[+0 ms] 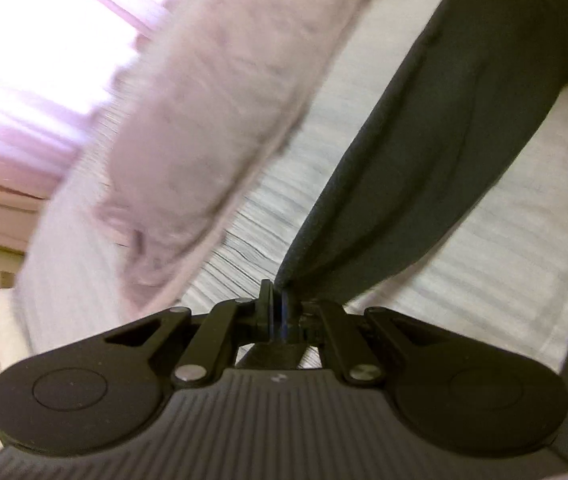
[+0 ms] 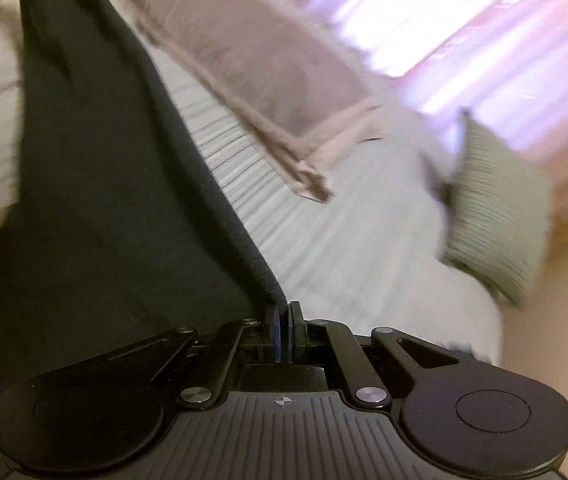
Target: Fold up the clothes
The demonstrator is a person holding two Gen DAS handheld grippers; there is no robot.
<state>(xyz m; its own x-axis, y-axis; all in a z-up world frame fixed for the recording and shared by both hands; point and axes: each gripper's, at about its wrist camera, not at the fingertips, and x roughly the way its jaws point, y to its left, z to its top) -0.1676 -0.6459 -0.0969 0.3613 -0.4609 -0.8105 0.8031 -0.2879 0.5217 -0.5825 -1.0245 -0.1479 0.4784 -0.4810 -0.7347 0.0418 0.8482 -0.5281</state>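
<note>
We grip the dark garment (image 1: 423, 140) in both left tongs (image 1: 278, 300) and right tongs (image 2: 284, 312), stretched above the striped bed (image 2: 343, 240).

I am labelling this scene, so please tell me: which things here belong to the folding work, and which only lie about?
In the job:
- dark grey cloth garment, pinched by both
- left tool
- right tool

Lying about:
- pale pink garment
- green ribbed knit piece
- white striped bedsheet
</note>
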